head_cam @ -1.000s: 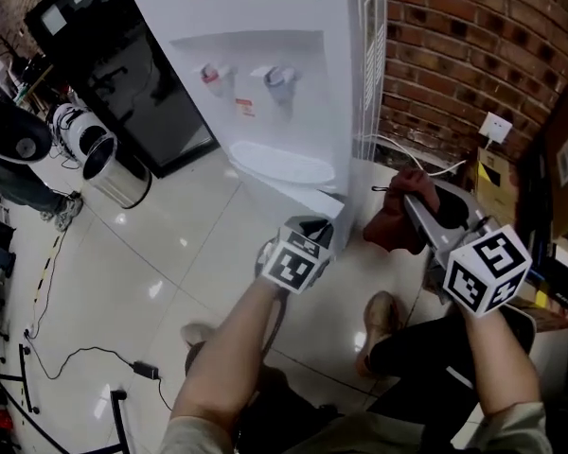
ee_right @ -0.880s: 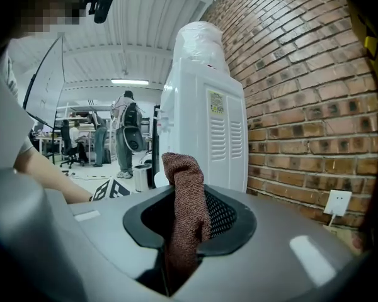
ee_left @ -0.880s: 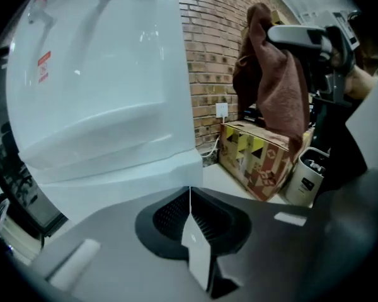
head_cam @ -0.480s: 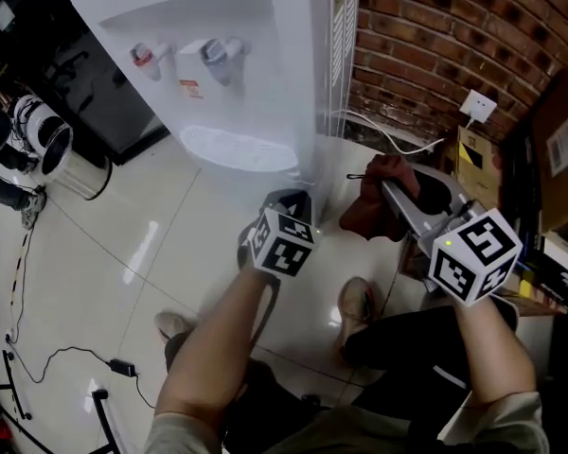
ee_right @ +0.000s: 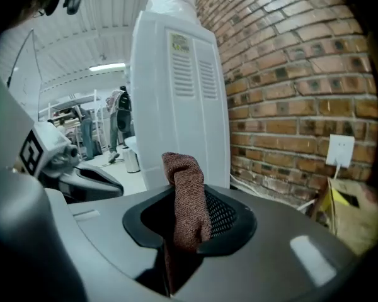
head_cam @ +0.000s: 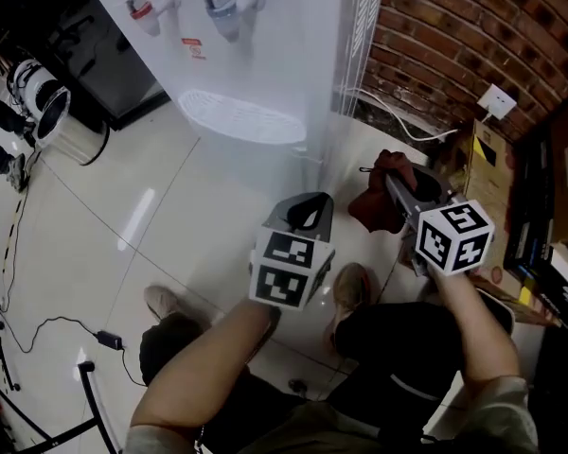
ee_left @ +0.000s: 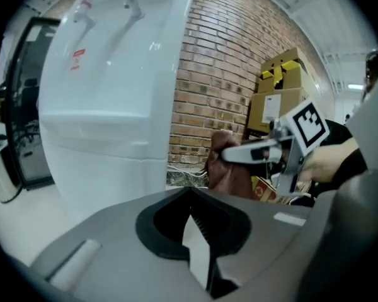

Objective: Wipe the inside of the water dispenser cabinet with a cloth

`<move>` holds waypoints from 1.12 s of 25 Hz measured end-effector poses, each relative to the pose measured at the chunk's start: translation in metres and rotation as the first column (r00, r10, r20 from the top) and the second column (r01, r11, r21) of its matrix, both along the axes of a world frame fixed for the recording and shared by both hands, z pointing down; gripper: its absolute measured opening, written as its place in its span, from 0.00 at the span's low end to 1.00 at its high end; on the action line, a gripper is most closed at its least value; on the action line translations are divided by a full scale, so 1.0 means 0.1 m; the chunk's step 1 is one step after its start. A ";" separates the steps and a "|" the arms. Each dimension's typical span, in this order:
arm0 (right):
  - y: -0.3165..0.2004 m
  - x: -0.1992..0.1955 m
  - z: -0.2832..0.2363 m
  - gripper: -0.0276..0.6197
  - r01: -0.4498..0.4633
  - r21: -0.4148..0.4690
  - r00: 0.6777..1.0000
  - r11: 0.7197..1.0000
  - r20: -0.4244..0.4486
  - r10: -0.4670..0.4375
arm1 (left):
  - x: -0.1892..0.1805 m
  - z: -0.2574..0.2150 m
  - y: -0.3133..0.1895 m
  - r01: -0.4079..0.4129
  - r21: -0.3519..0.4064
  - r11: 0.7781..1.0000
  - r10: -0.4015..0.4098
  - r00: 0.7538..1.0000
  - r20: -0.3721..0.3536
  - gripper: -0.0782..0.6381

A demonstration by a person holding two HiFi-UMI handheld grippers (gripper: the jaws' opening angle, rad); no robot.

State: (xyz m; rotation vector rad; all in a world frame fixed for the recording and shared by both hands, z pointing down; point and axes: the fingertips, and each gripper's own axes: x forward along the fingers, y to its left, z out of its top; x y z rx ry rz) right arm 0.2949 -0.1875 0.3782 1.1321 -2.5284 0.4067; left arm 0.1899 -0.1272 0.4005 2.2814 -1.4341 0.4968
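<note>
The white water dispenser [head_cam: 265, 55] stands against the brick wall, with its taps and drip tray [head_cam: 241, 116] showing. Its lower cabinet is seen from steeply above and the inside is hidden. My right gripper [head_cam: 390, 180] is shut on a reddish-brown cloth [head_cam: 379, 206], low beside the dispenser's right front corner. In the right gripper view the cloth [ee_right: 186, 194] stands up between the jaws of that gripper [ee_right: 189, 222]. My left gripper [head_cam: 308, 204] is shut and holds nothing, just in front of the dispenser's base. The left gripper view shows its jaws [ee_left: 195, 222] closed, with the cloth [ee_left: 223, 175] beyond them.
A brick wall [head_cam: 454, 36] with a socket [head_cam: 497, 102] and a white cable [head_cam: 398, 126] runs behind. Cardboard boxes [head_cam: 488, 159] stand at the right. A metal bin [head_cam: 62, 121] and a dark cabinet [head_cam: 95, 55] are at the left. A shoe [head_cam: 350, 291] rests on the glossy tile floor.
The right gripper has come down with the cloth, nearer the floor by the dispenser's corner. The left gripper has rolled and shifted right. The head view has tilted lower.
</note>
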 end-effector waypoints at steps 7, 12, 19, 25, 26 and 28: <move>0.01 0.16 1.85 0.22 -0.157 -0.213 0.984 0.964 -0.122 0.133 | -0.14 0.26 0.18 0.084 -0.069 0.994 -0.087 0.995 -0.051 0.11; 0.03 0.27 2.85 0.22 -0.222 -0.309 0.960 0.925 -0.233 0.152 | -0.32 0.30 0.35 0.111 -0.100 0.989 -0.117 0.991 -0.061 0.11; 0.08 0.27 3.71 0.29 -0.263 -0.481 0.945 0.836 -0.303 0.123 | -0.56 0.48 0.54 0.130 -0.188 0.973 -0.147 0.986 -0.080 0.11; 0.12 0.42 3.68 0.40 -0.309 -0.498 0.941 0.810 -0.285 0.183 | -0.41 0.34 0.47 0.065 -0.158 0.985 -0.084 0.989 -0.118 0.11; 0.14 0.46 3.58 0.40 -0.307 -0.484 0.943 0.820 -0.269 0.194 | -0.37 0.27 0.44 0.051 -0.136 0.989 -0.068 0.990 -0.123 0.11; 0.22 0.50 3.34 0.42 -0.287 -0.464 0.953 0.838 -0.225 0.202 | -0.31 0.12 0.40 0.031 -0.093 0.995 -0.044 0.990 -0.135 0.11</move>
